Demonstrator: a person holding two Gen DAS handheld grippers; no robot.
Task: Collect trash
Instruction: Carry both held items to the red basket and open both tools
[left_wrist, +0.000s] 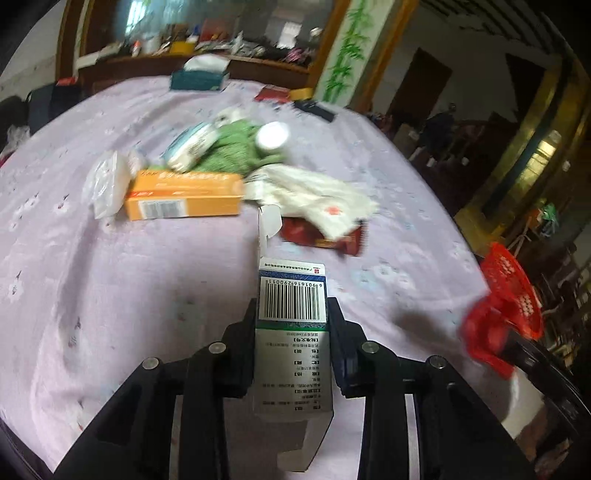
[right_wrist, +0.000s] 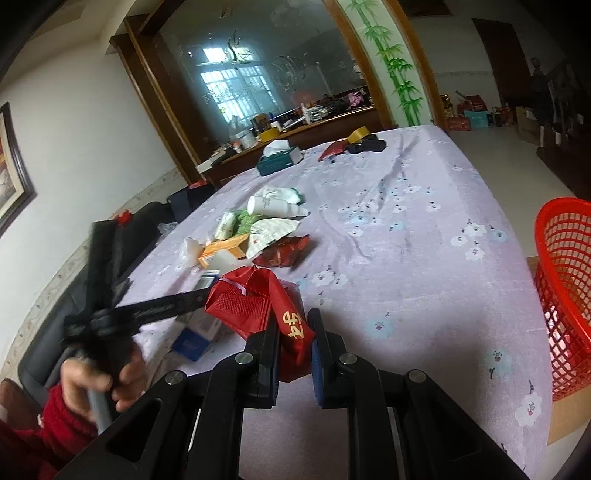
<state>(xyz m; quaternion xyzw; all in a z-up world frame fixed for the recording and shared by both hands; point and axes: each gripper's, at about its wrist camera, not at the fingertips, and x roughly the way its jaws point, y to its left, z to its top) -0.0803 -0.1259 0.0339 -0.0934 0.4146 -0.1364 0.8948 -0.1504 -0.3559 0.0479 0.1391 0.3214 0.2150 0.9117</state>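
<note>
Left tool (left_wrist: 291, 325): we see its jaws clamped on a white medicine box (left_wrist: 291, 332) above the lilac tabletop (left_wrist: 110, 295). Right tool (right_wrist: 293, 339): jaws pressed together on a red bag (right_wrist: 266, 306). Beyond, an orange box (left_wrist: 184, 197); at right, a red basket (right_wrist: 565, 295).
</note>
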